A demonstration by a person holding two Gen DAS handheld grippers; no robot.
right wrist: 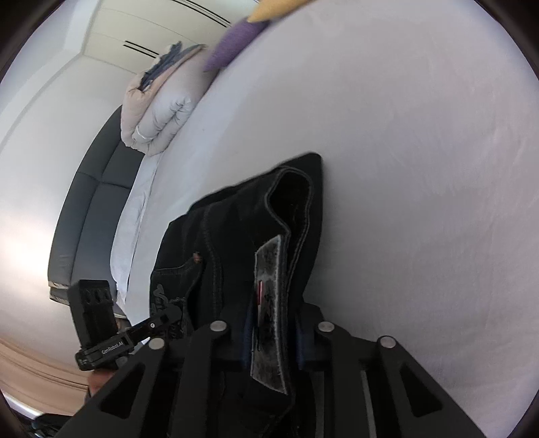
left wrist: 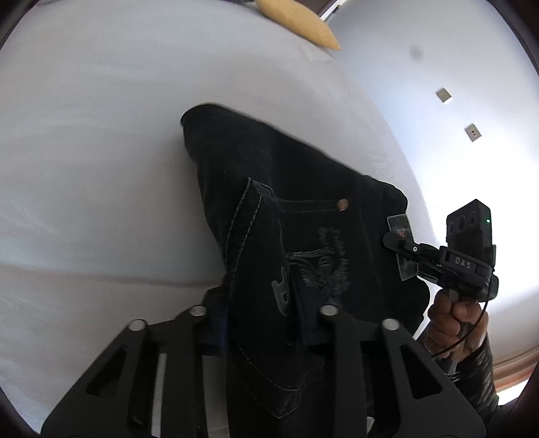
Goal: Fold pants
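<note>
The dark pants [left wrist: 286,215] are held up at the waist end, and their long way runs from the two claws out over the white bed [left wrist: 101,134], where the far end touches the sheet. The back pocket with stitched letters [left wrist: 316,266] and a small brown button [left wrist: 342,204] are turned toward the left wrist view. The left gripper [left wrist: 266,323] is closed on the pants near that pocket. The right gripper [right wrist: 269,337] is closed on the waistband, with the grey patch [right wrist: 269,303] seen between its fingers. In the left view the right gripper [left wrist: 401,244] is seen pinching that patch.

No boxes or baskets are seen.

A folded pale blanket [right wrist: 158,111], a purple pillow [right wrist: 232,43] and a yellow pillow [left wrist: 296,23] are seen at the far edge of the bed. A dark grey headboard [right wrist: 91,202] and white walls are seen behind.
</note>
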